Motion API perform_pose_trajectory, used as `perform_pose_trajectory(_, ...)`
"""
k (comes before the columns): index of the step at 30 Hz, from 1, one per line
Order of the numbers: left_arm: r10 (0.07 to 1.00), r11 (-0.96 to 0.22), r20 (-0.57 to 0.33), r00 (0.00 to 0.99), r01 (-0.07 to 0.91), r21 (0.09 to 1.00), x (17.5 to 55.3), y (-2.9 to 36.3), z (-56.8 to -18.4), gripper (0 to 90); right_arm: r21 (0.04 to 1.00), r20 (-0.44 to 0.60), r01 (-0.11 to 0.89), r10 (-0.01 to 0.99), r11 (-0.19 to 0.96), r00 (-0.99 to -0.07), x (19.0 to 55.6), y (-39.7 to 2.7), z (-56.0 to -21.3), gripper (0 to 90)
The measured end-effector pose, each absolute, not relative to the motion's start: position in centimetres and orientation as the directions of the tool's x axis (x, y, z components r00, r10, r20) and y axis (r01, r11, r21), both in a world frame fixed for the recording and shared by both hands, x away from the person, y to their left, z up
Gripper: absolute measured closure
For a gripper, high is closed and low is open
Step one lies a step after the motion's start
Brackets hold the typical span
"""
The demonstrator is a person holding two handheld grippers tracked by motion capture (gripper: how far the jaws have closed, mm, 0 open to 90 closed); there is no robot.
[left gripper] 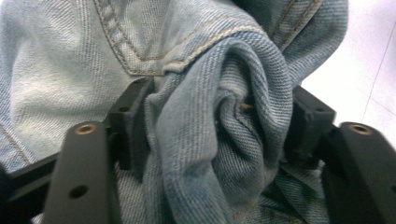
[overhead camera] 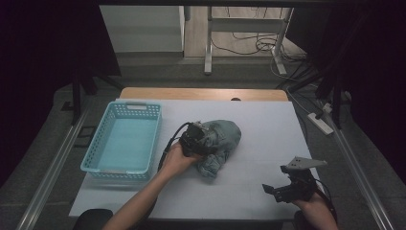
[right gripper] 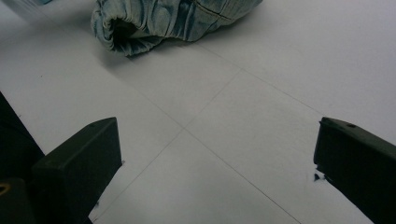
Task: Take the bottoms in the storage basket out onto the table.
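Observation:
A crumpled pair of light blue jeans [overhead camera: 226,135] lies in a heap at the middle of the white table [overhead camera: 268,120]. My left gripper [overhead camera: 205,140] is pushed into the heap's left side. In the left gripper view a thick fold of denim [left gripper: 224,116] fills the space between my left gripper's [left gripper: 219,126] jaws, which stand well apart; the fold looks loose, not pinched. My right gripper [overhead camera: 274,190] hovers near the table's front right. Its jaws are wide open over bare table [right gripper: 217,154], with the jeans' rolled hem [right gripper: 140,28] farther off.
A turquoise plastic basket [overhead camera: 103,139] with nothing in it stands on the table's left side, next to my left forearm. Beyond the far edge are desk legs and loose cables on the floor.

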State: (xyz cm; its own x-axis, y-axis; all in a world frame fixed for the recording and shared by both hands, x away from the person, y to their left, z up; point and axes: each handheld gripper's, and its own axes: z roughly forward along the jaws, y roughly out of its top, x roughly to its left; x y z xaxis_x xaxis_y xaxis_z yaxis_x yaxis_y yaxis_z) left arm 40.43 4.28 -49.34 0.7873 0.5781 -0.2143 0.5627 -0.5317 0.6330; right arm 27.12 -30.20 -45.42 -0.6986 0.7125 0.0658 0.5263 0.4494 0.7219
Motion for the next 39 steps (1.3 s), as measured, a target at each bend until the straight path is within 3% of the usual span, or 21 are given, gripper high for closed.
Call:
perform_pose_trajectory(16,0.559,-0.554,-0.191,0.807,0.534,0.638,40.3,3.9,-48.1,8.5,0.725,0.069,0.525,0.711,0.445,-0.699,27.1,-30.2,-45.4,1.1)
perform_pose_trajectory(22,0.528,-0.554,-0.199,0.825,0.513,0.656,40.3,4.1,-47.8,3.3,0.726,0.07,0.525,0.711,0.445,-0.7,27.1,-30.3,-45.4,1.1)
perform_pose_trajectory(30,0.488,-0.497,-0.286,0.825,0.532,0.686,40.6,5.0,-47.5,1.0,0.726,0.074,0.527,0.711,0.442,-0.699,27.1,-30.3,-45.4,1.1)
perform_pose_trajectory(39,0.456,-0.497,-0.314,0.833,0.531,0.686,40.6,5.6,-46.9,1.0,0.727,0.075,0.526,0.71,0.442,-0.7,27.1,-30.3,-45.4,1.1)
